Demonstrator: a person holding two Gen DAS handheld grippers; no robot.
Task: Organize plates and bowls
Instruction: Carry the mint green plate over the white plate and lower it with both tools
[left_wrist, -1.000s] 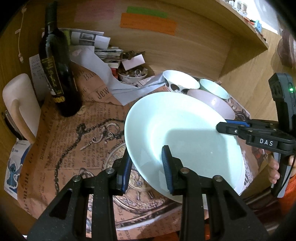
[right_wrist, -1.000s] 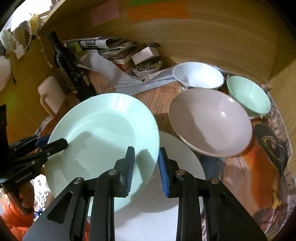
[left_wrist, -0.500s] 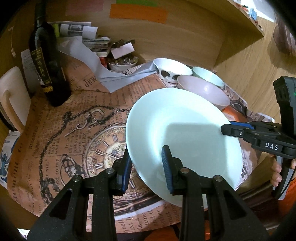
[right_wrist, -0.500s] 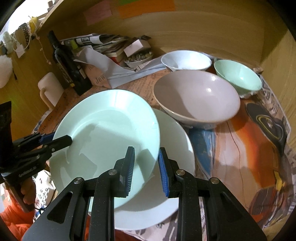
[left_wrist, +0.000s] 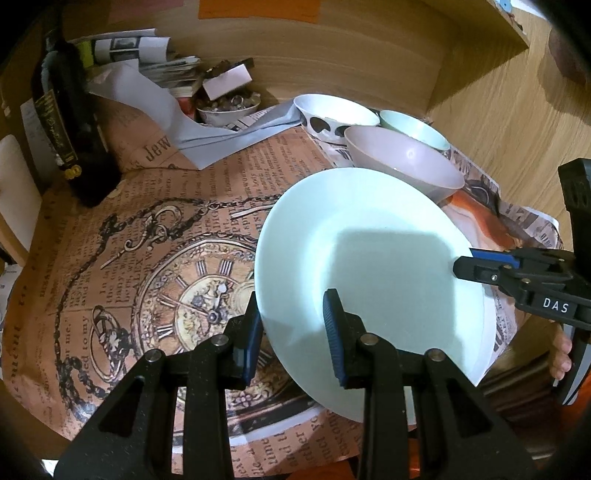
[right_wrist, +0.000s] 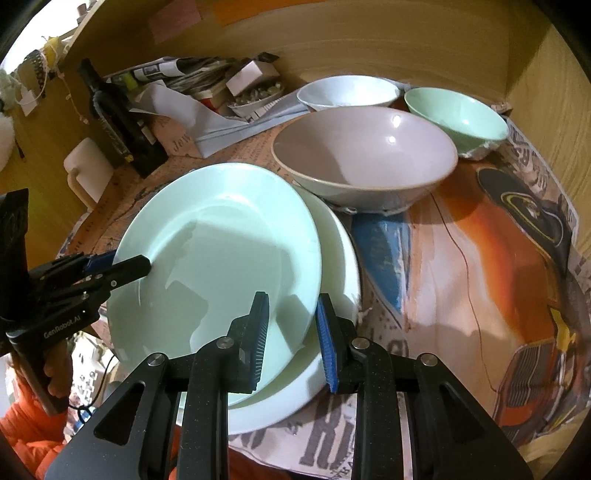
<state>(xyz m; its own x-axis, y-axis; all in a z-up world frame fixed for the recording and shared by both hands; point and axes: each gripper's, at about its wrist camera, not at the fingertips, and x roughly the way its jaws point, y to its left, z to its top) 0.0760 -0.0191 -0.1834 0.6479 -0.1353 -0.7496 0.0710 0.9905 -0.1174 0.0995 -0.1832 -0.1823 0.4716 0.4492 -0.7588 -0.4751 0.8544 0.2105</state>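
We held the pale green plate (right_wrist: 221, 251) between both tools: our left gripper (left_wrist: 291, 332) was clamped on its near-left rim, one pad under the plate and the other on its upper face, and our right gripper (right_wrist: 291, 332) was clamped on the opposite rim in the same way. The plate was tilted and sat over a white plate (right_wrist: 332, 295) that lay on the newspaper-covered table (right_wrist: 461, 277), overlapping most of it; we could not tell whether the two were touching. Just behind the plates stood a large pinkish bowl (right_wrist: 365, 158), and behind that a white bowl (right_wrist: 349, 92) with dark spots on its side and a small green bowl (right_wrist: 458, 114), side by side near the wooden back wall. To the left stood a dark bottle (left_wrist: 70, 122), with a heap of papers (left_wrist: 147, 55) and a small dish of trinkets (left_wrist: 227, 107) beside it
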